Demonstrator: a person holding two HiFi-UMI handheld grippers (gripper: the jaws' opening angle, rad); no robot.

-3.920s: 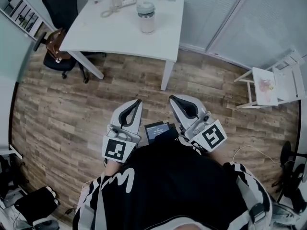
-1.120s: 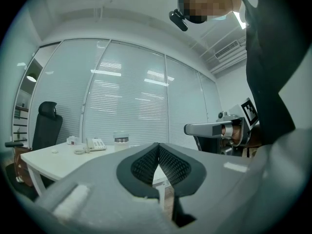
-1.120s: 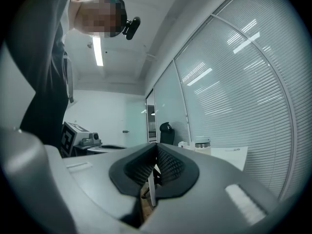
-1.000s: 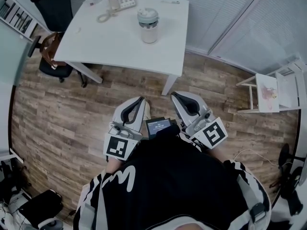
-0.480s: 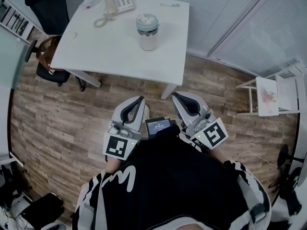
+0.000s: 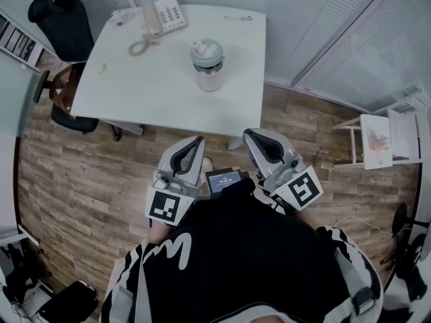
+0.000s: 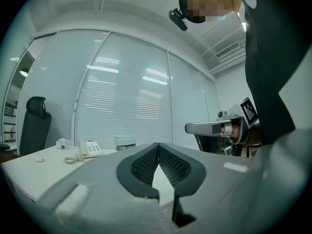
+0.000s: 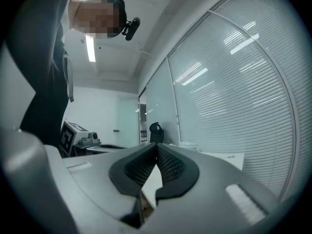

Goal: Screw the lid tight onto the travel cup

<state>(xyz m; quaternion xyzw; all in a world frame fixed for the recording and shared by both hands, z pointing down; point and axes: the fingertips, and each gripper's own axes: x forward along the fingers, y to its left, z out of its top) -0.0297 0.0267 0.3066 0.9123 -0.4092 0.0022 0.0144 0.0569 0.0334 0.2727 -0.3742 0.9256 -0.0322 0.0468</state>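
The travel cup [image 6: 206, 70] stands upright on the white table [image 6: 135, 86], pale-bodied, with its grey lid [image 6: 206, 48] sitting on top. Whether the lid is screwed down I cannot tell. Both grippers are held level in front of the person's body, over the wooden floor, short of the table's near edge. My left gripper [image 6: 197, 140] is shut with nothing between its pads. My right gripper [image 6: 248, 134] is also shut and empty. In the left gripper view the lid [image 7: 125, 141] peeks over my shut left gripper [image 7: 158, 146], and the right gripper [image 7: 214, 127] shows alongside.
A desk phone [image 6: 166, 13] with a coiled cord lies at the table's far left. A black office chair [image 6: 57, 15] stands beyond the table's left corner. A small white rack [image 6: 380, 136] is on the floor to the right. Blinds and glass walls close the far side.
The table and cup have slid down and grown larger in the head view as the person walks closer. Both grippers stay shut and side by side.
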